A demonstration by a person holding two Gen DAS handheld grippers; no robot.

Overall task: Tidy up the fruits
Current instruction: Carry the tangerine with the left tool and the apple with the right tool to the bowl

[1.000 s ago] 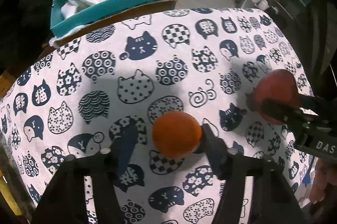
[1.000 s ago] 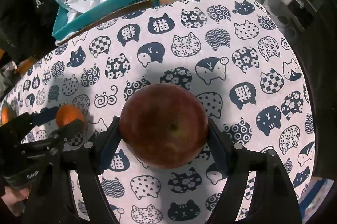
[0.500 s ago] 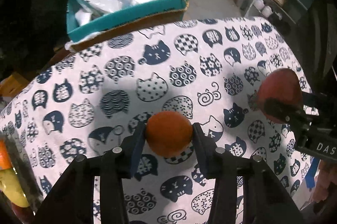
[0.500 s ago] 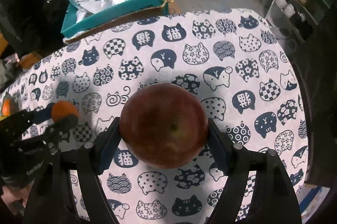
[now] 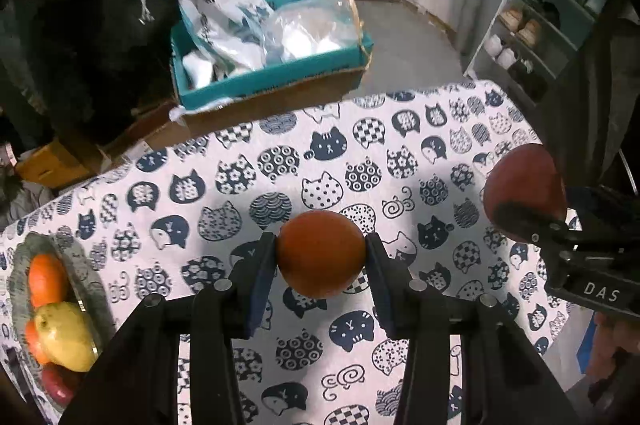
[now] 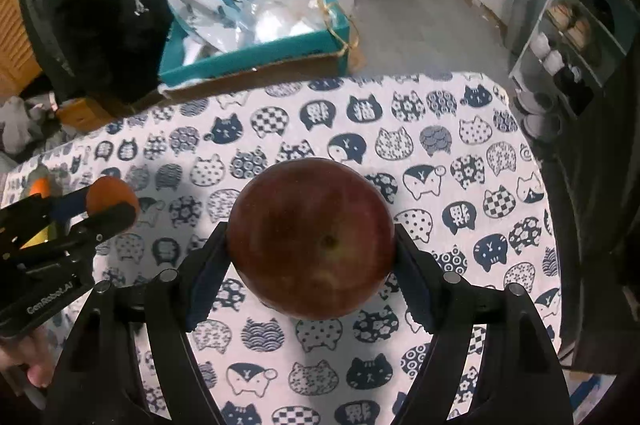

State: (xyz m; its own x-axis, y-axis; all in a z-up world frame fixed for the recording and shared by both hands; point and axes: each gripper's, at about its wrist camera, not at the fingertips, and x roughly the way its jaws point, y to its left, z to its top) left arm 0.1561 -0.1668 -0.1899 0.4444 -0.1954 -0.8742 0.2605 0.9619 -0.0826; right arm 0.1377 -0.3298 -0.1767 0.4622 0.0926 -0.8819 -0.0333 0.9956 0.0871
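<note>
The round orange fruit (image 5: 321,253) is sitting clamped between the left gripper (image 5: 321,265) pads, clear above the cat-print tablecloth (image 5: 360,153). The grey bowl of fruit (image 5: 86,277) is lying to its left (likely its destination), nearer this hand. The right gripper (image 6: 312,257) is clamping the dark red apple (image 6: 312,239).

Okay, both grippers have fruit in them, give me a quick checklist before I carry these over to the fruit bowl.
1. Left gripper shut on the orange: ok.
2. Right gripper shut on the apple: ok.
3. Both fruits clear of the tablecloth: ok.
4. Fruit bowl in sight, at the cloth's left edge: ok.
5. Room in the bowl for two more: cannot tell, it already holds several fruits.
</note>
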